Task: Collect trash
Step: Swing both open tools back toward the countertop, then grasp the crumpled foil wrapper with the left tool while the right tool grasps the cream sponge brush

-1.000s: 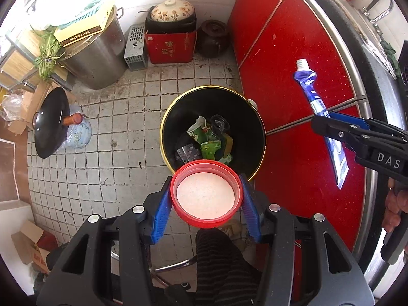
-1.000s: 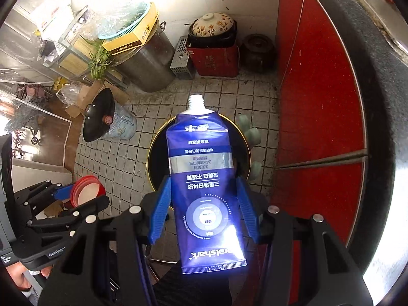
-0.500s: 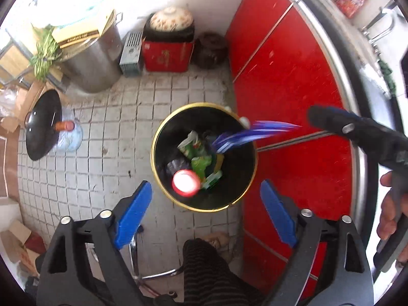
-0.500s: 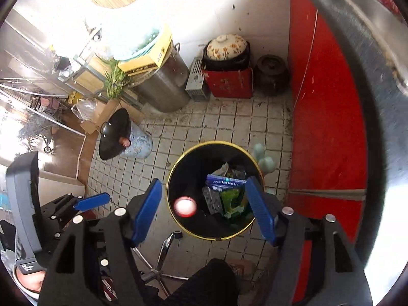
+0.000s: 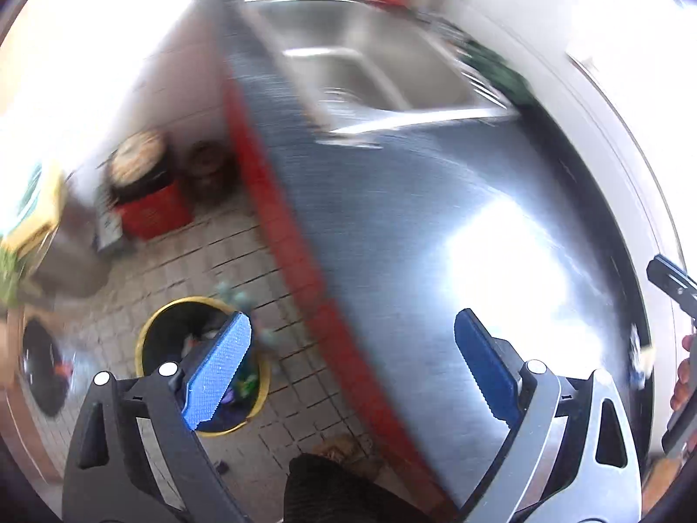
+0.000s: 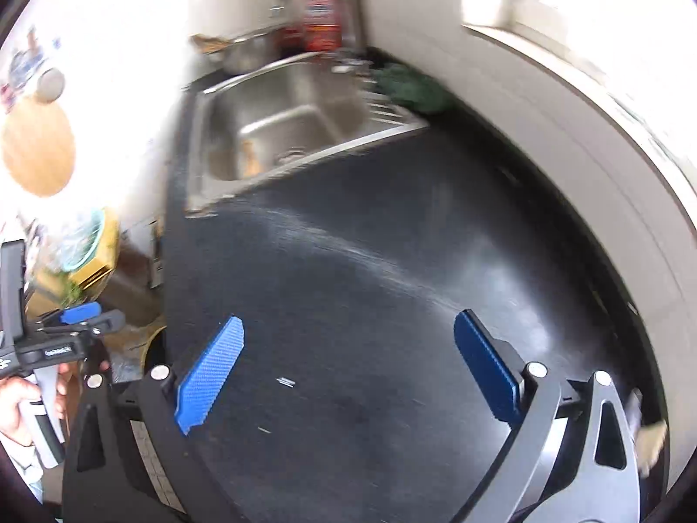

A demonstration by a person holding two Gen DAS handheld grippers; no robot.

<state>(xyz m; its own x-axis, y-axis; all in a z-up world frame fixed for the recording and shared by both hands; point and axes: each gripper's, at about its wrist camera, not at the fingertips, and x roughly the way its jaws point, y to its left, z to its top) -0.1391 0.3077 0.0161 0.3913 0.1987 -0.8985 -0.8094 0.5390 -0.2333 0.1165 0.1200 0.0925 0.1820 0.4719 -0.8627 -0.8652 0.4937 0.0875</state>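
Right gripper [image 6: 348, 366], jaws opening, empty, above dark countertop [image 6: 370, 283] near steel sink [image 6: 279, 130].

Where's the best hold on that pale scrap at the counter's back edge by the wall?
Pinch across its middle, coming straight down. The pale scrap lies on the dark counter close by the wall and seems to run along it, so there is little room from the wall side. It is blurred; its exact shape cannot be told.

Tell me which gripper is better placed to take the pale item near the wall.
Right, probably. The right gripper, jaws opening and empty, is over the dark counter, with the pale item just beside it. The left gripper, also opening and empty, straddles the counter edge, farther from it.
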